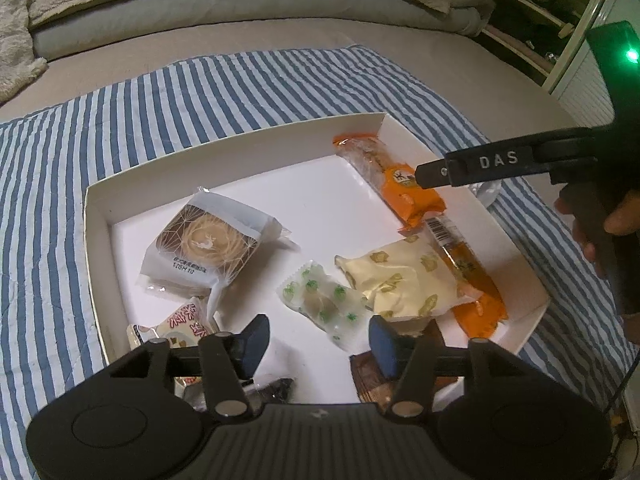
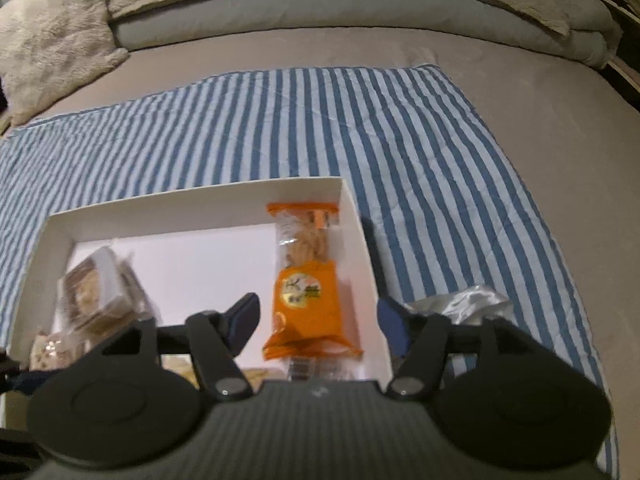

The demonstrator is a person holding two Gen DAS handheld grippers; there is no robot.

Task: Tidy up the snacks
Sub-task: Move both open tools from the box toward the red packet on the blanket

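Right gripper (image 2: pixel 316 320) released, hovering low over orange snack bar (image 2: pixel 310 288) lying along right wall of white box (image 2: pixel 192 204) on striped cloth (image 2: pixel 400 120). Left gripper (image 1: pixel 316 336) also released, above green-dotted candy packet (image 1: pixel 324 300). Step: likely placing or aligning bars. Next: silver wrapper (image 2: pixel 472 300) outside box probably needs pickup; approach level.

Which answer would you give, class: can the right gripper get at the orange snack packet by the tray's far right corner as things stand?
Probably yes. The right gripper is open and empty, with the orange snack packet lying flat directly ahead between its fingers. Nothing covers it, though the white tray wall runs close alongside.
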